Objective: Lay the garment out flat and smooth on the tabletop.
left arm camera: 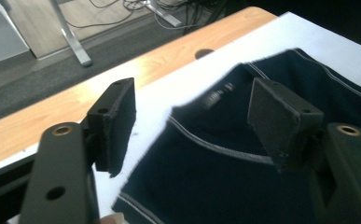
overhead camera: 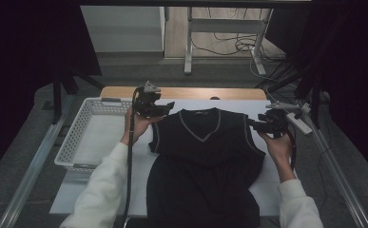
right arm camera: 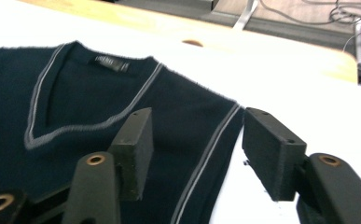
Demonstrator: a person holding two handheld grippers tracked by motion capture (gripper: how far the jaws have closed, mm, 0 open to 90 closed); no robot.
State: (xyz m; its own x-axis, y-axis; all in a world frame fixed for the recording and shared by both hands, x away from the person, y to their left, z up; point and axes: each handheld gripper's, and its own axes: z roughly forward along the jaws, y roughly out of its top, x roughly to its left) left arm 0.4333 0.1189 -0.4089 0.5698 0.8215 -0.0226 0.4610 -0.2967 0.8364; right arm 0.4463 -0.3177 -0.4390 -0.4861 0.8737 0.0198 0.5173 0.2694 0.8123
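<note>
A dark navy sleeveless V-neck vest [overhead camera: 203, 161] with grey trim lies flat on a white sheet [overhead camera: 269, 180], neck toward the far edge. My left gripper [overhead camera: 166, 108] hovers at the vest's left shoulder, jaws open. In the left gripper view the vest [left arm camera: 225, 186] and its collar label lie below the open left gripper [left arm camera: 197, 123], with nothing between the pads. My right gripper [overhead camera: 254, 124] sits at the vest's right shoulder, also open. In the right gripper view the right gripper [right arm camera: 201, 149] straddles the trimmed armhole edge of the vest [right arm camera: 75, 93] from above.
A white plastic basket [overhead camera: 74, 128] stands at the left of the table, beside the sheet. A strip of wooden tabletop [overhead camera: 196, 93] runs along the far edge. Beyond it are desk legs and cables on the floor [overhead camera: 229, 45]. Dark curtains flank both sides.
</note>
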